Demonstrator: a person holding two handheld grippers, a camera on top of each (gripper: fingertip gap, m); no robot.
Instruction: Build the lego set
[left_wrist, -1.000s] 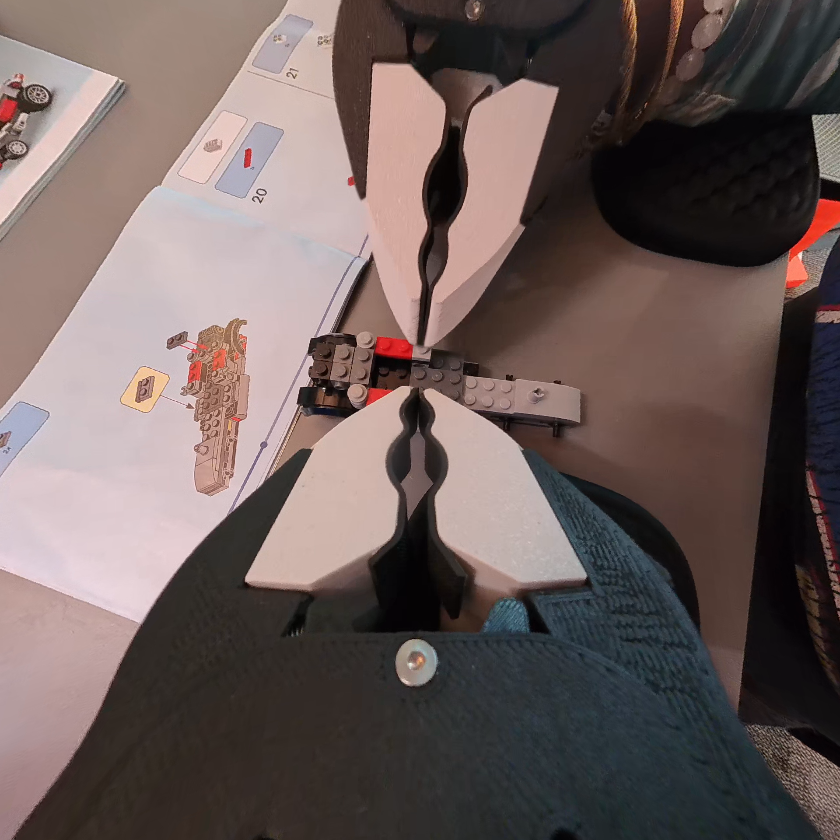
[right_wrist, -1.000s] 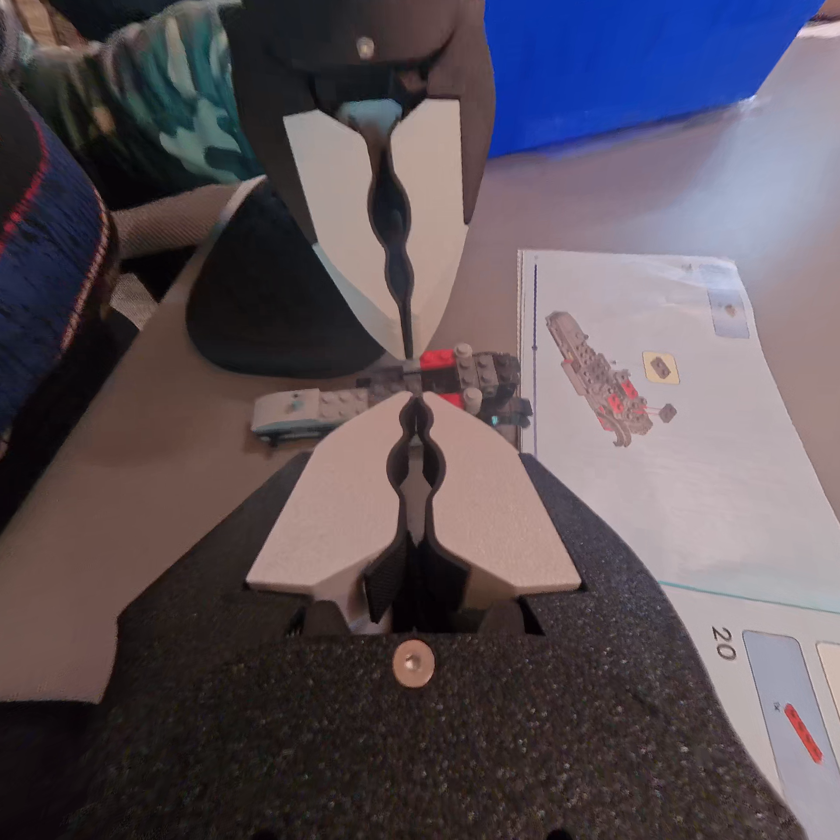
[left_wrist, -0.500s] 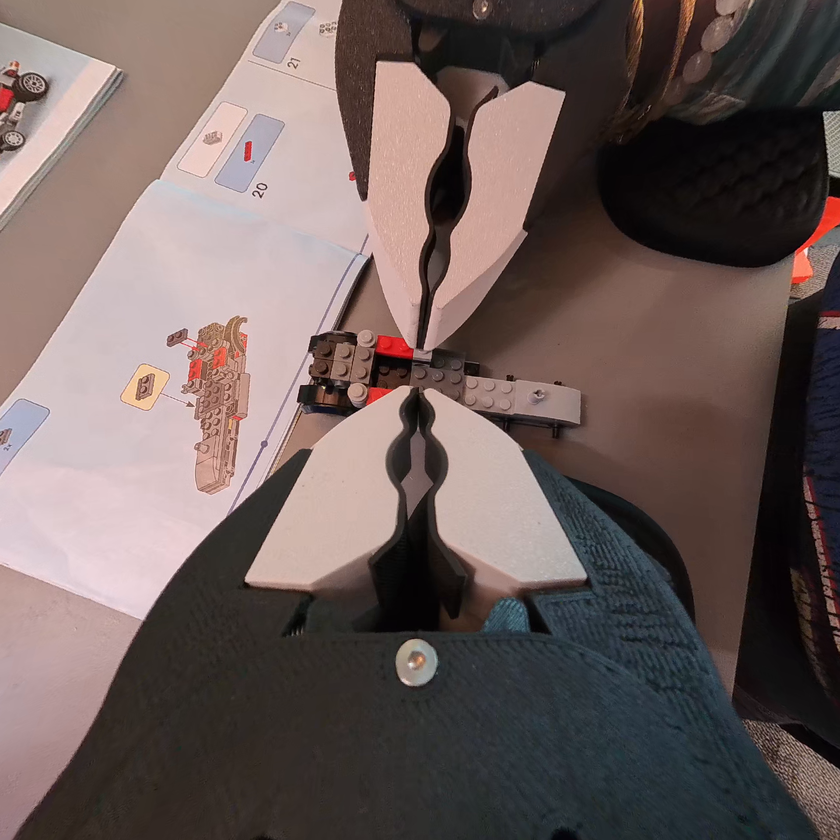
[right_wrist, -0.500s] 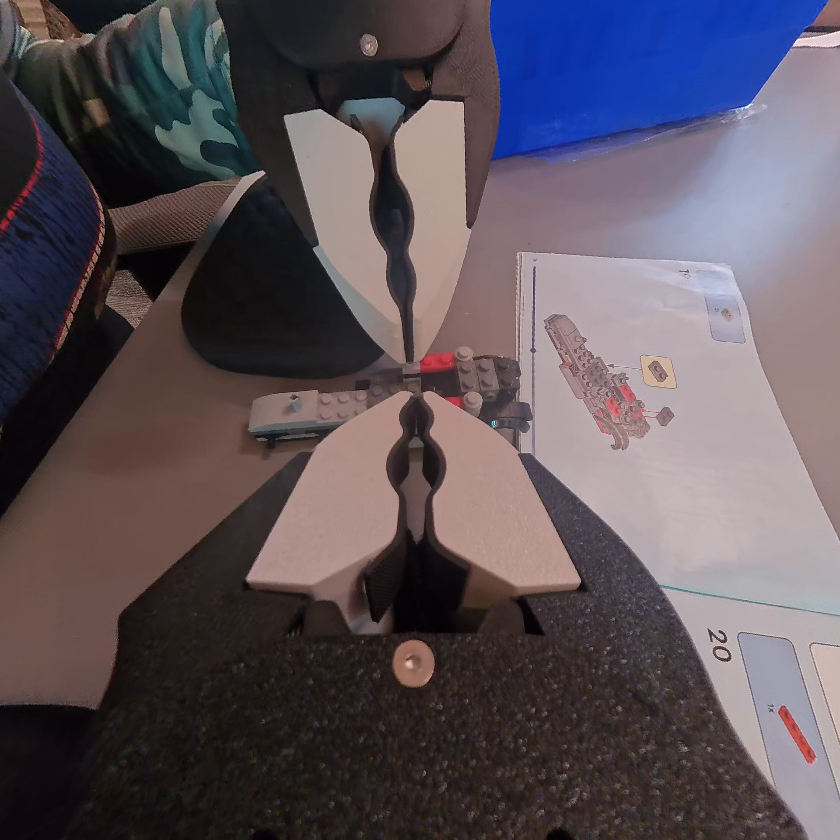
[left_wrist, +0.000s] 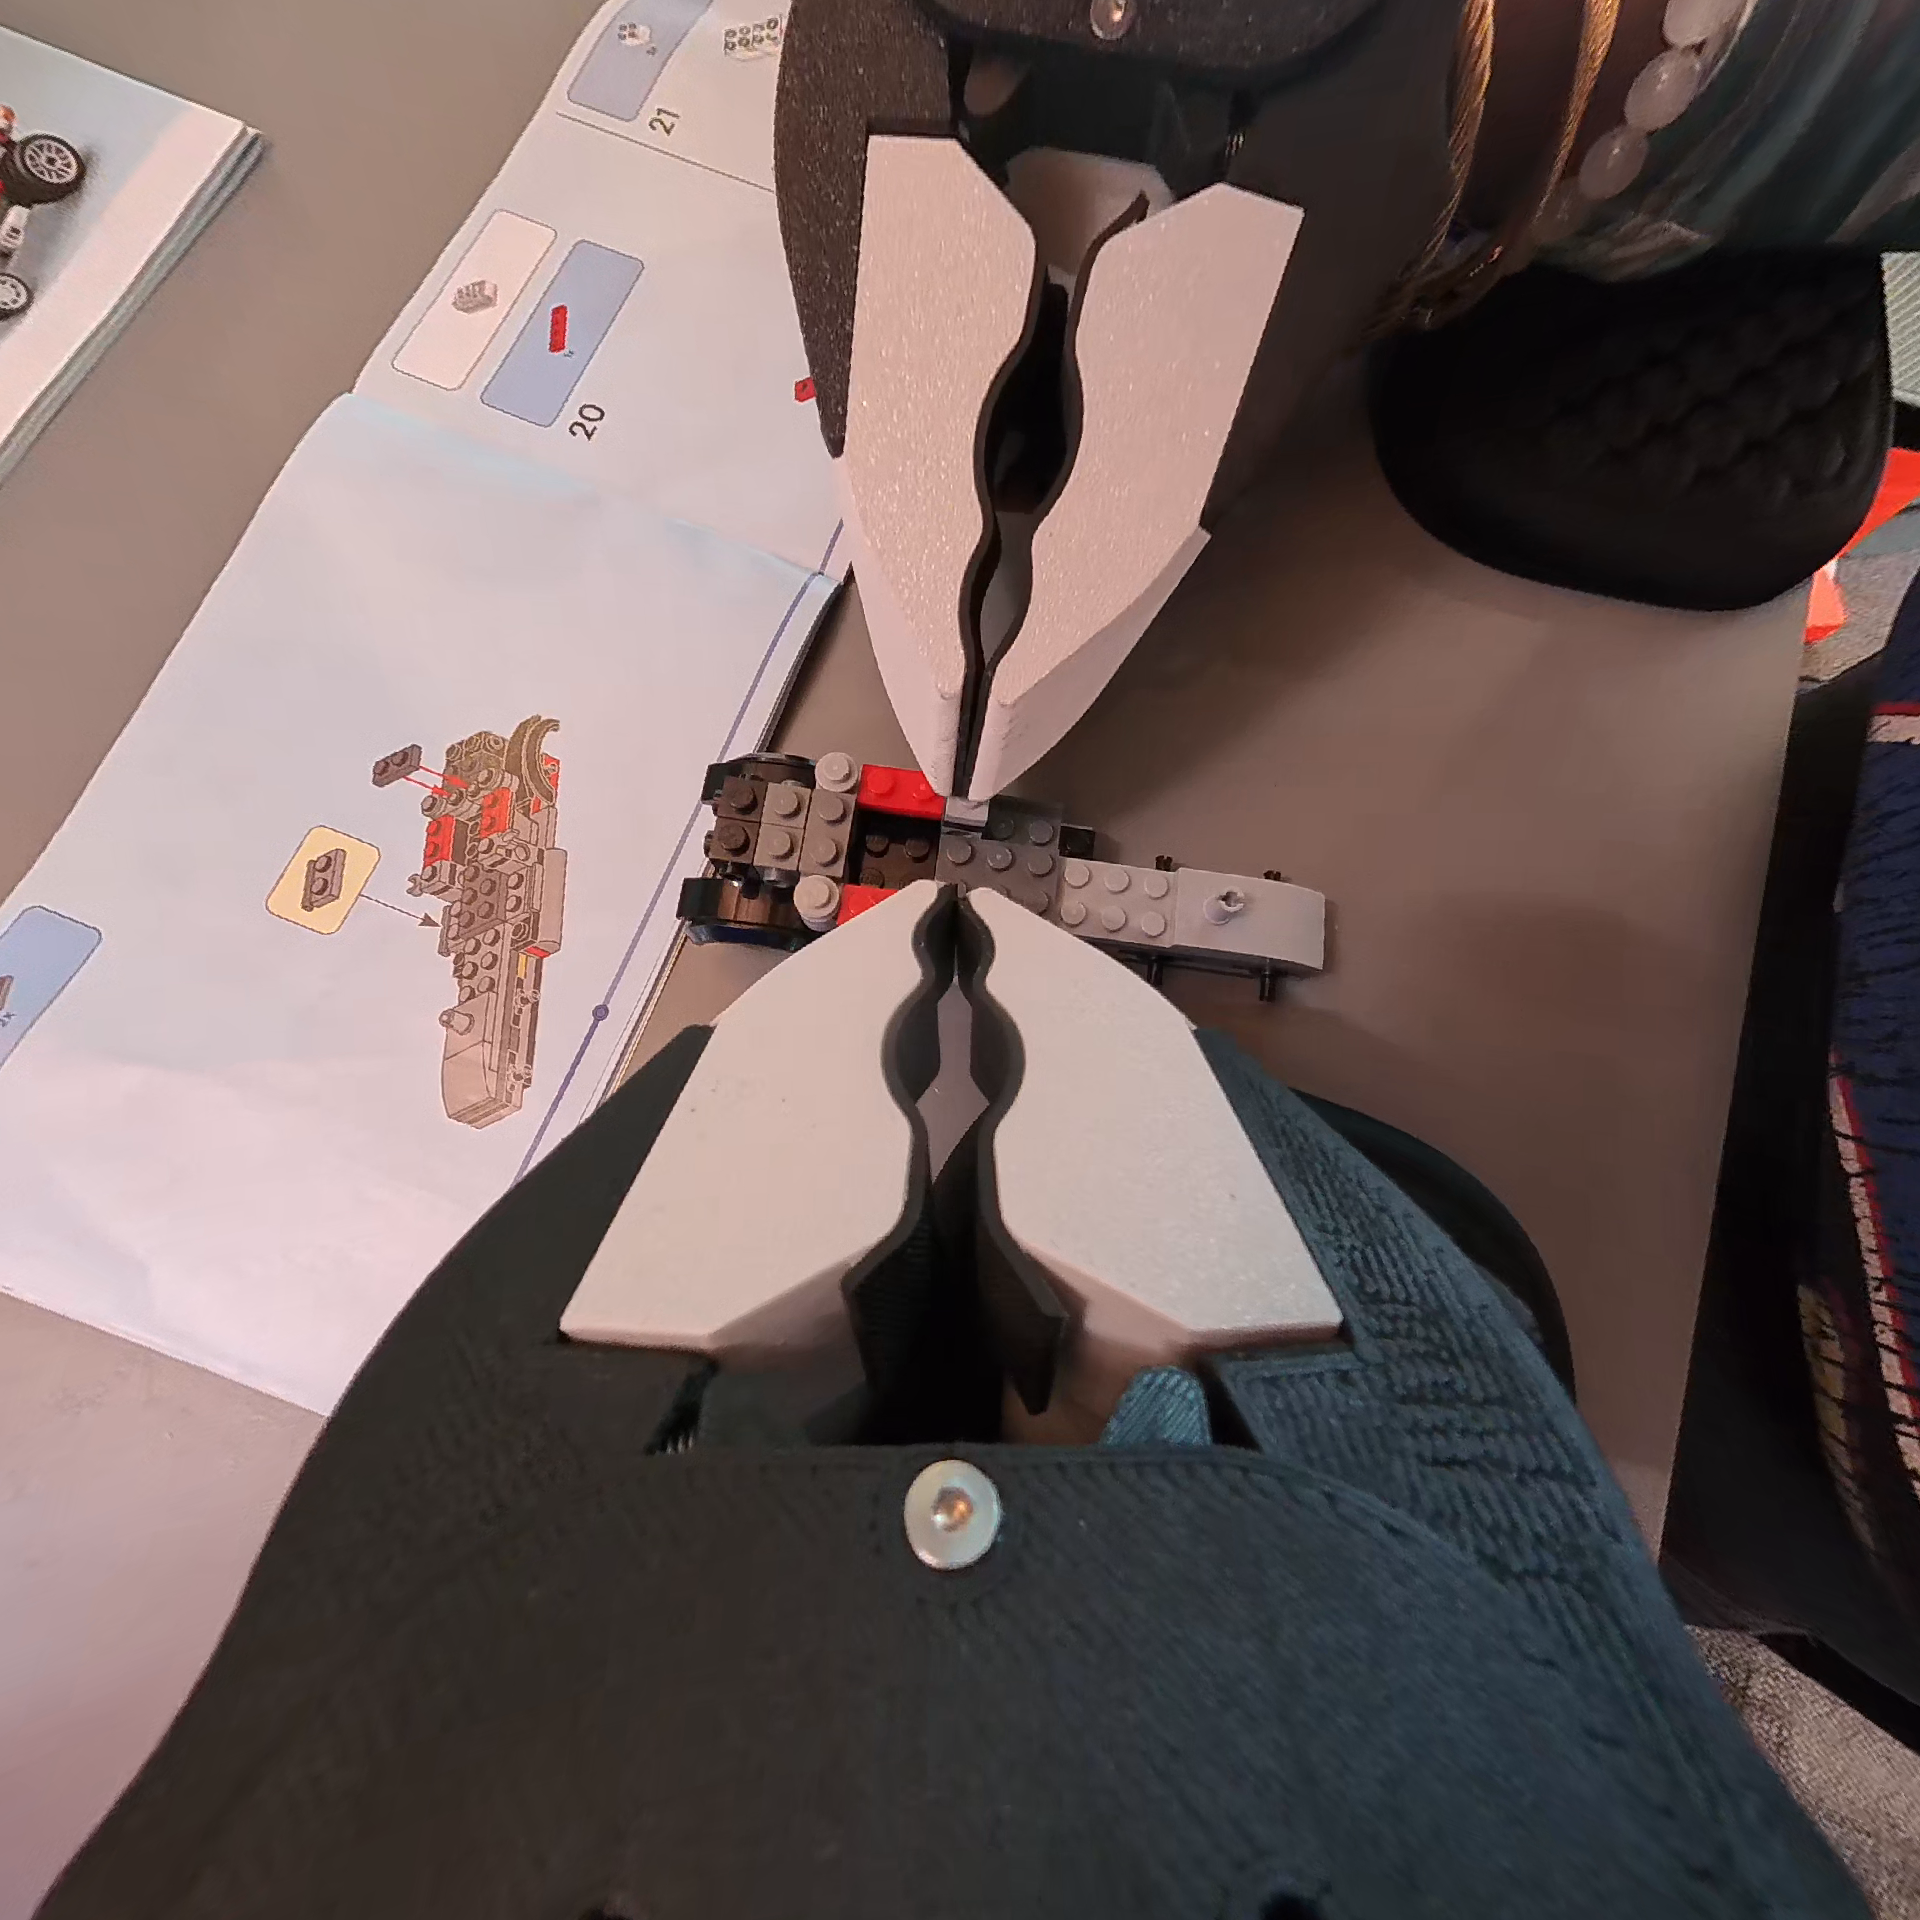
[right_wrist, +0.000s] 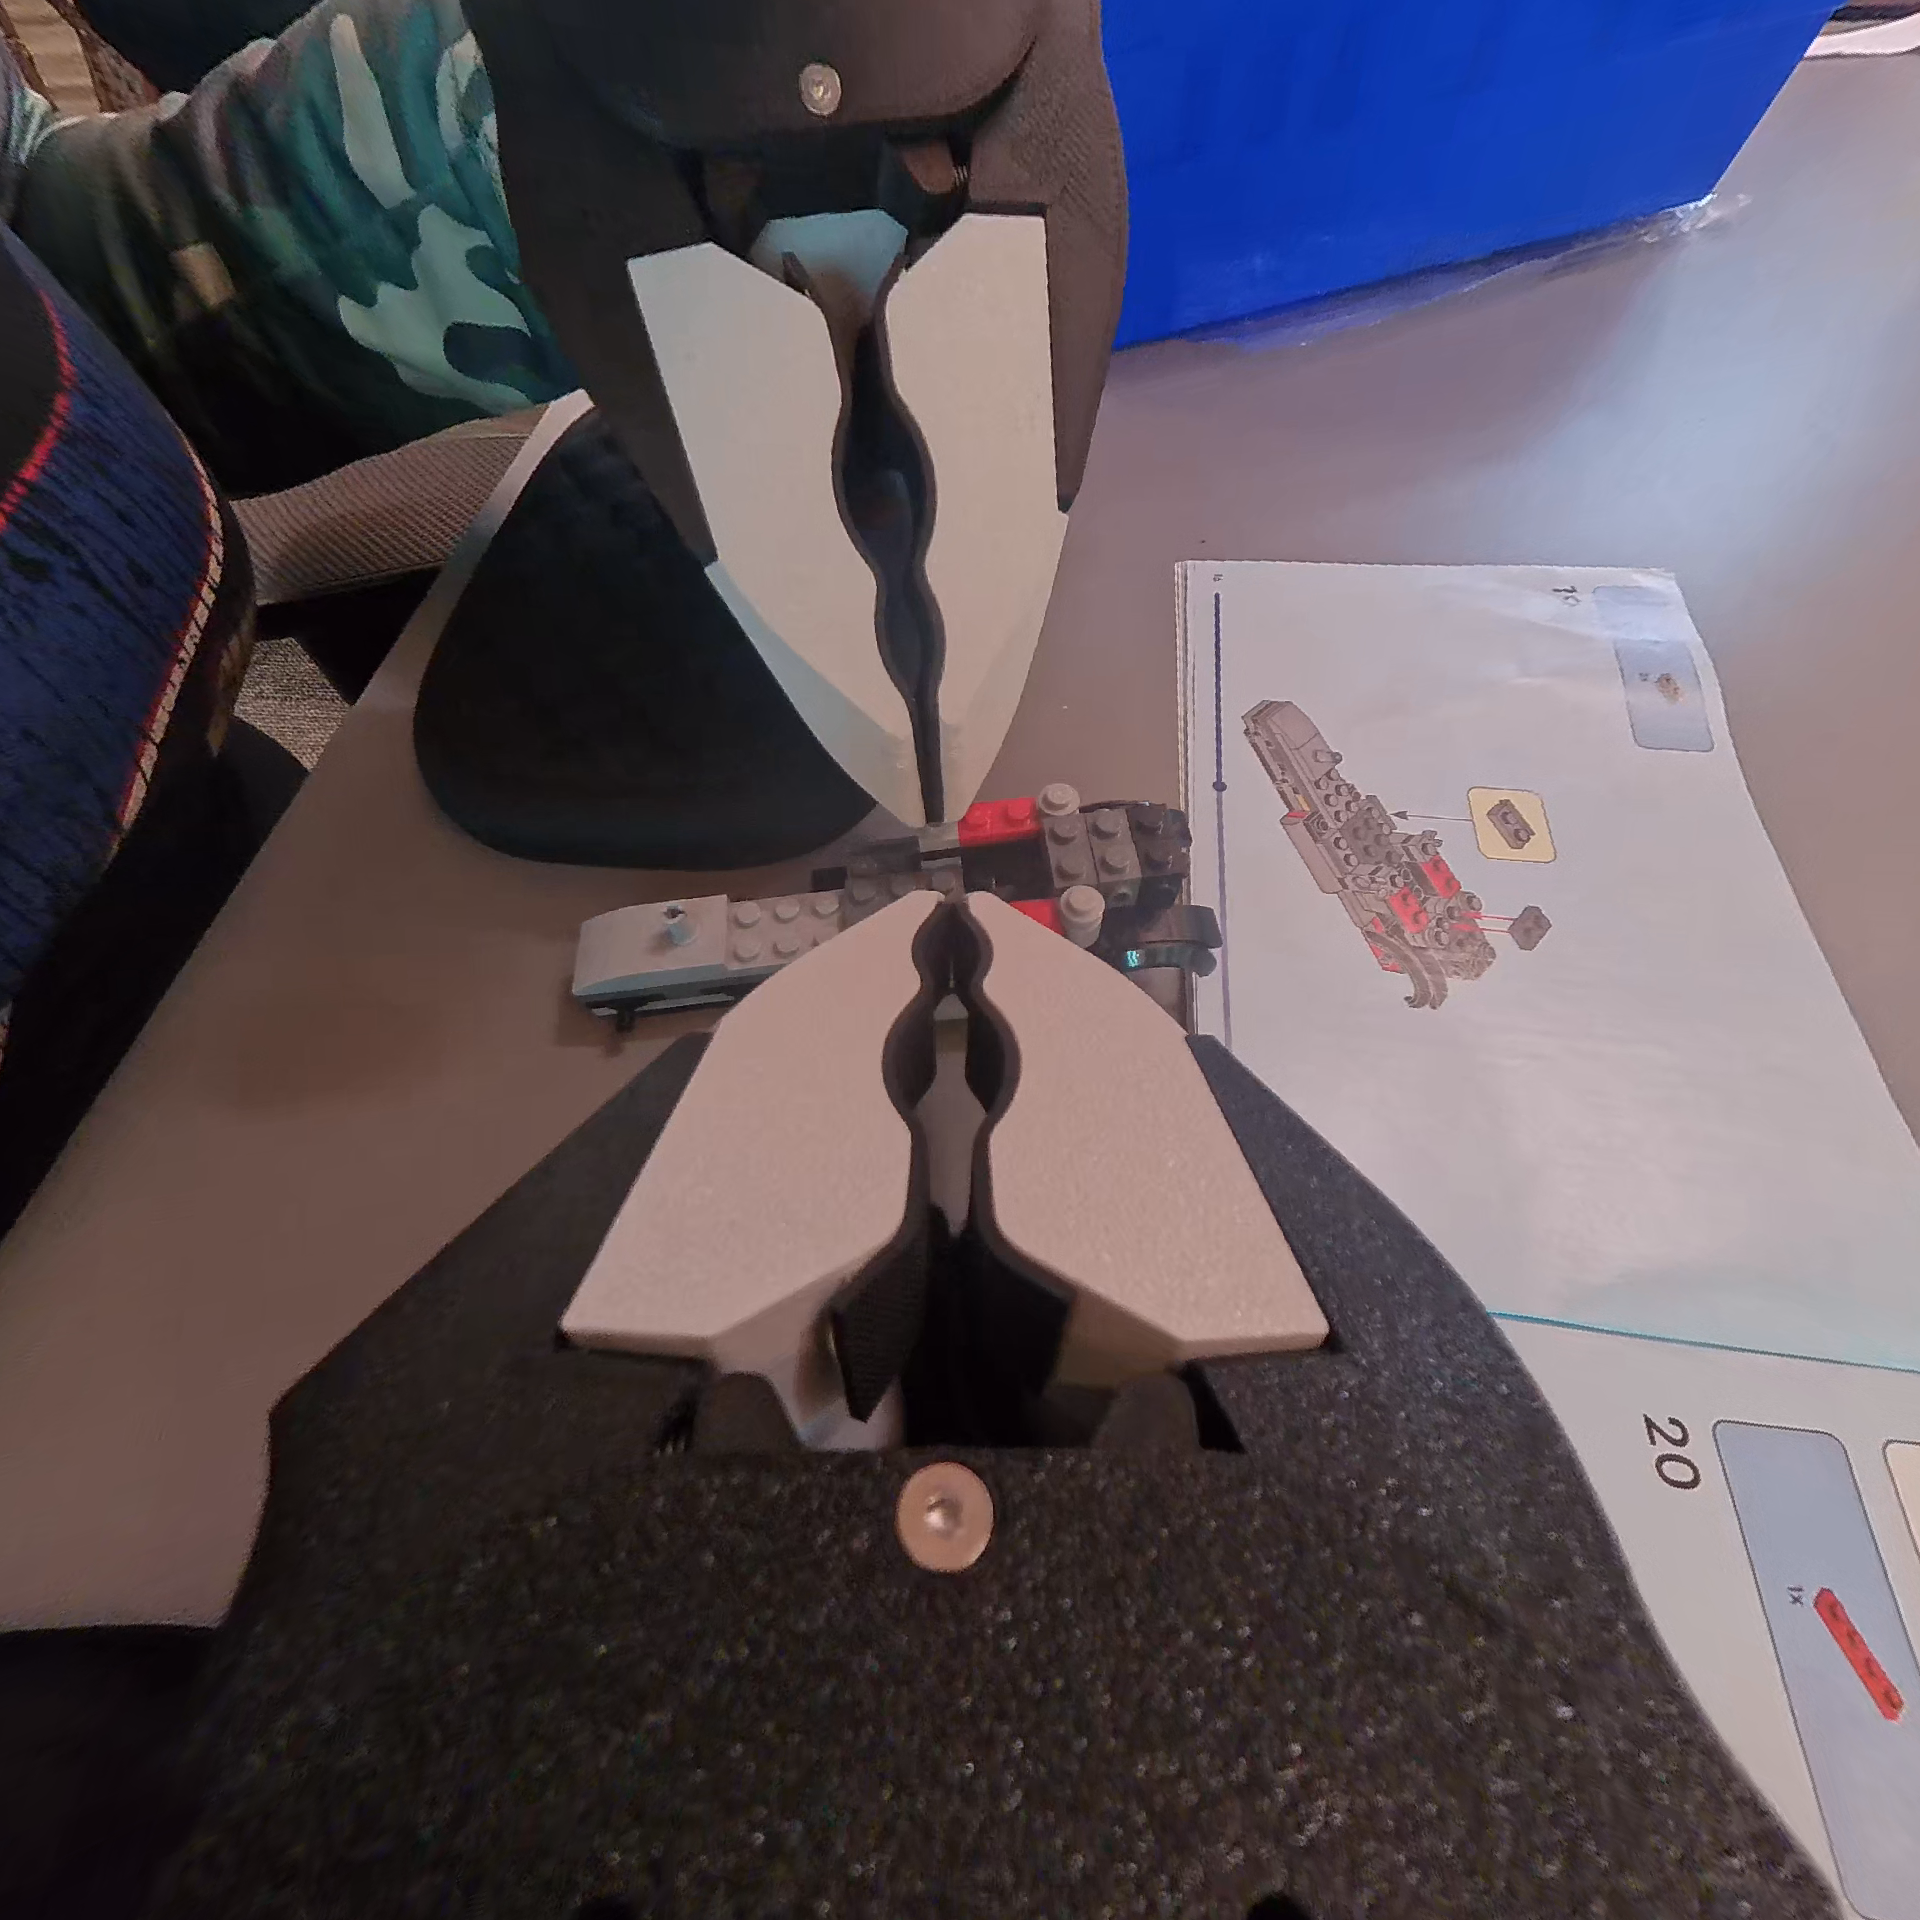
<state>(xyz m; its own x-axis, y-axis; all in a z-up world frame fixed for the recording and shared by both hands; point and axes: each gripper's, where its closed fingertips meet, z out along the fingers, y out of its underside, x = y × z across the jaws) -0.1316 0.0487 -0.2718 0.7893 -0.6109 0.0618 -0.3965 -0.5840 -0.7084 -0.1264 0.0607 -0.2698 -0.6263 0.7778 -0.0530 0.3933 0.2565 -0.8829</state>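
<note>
1. The lego model (left_wrist: 997, 873) lies flat on the grey bench (left_wrist: 1455, 790), just beside the open instruction booklet (left_wrist: 343, 790) — its dark wheel end nearest the page edge, its pale grey curved end pointing away.
2. The left hand-held gripper (left_wrist: 954, 902) has its fingers pressed together, the tips at the near side of the model, by a red brick.
3. The right hand-held gripper (right_wrist: 951, 902) comes from the opposite side; its tips pinch a small light grey piece (left_wrist: 971, 808) that sits at the model's far edge.
4. The two hand-held grippers face each other tip to tip across the model.
5. A second booklet (left_wrist: 114, 208) lies well apart at the bench's far left — a blue bin (right_wrist: 1455, 135) stands beyond the open pages.
6. A black rounded pad (left_wrist: 1631, 447) rests on the bench near the model.
</note>
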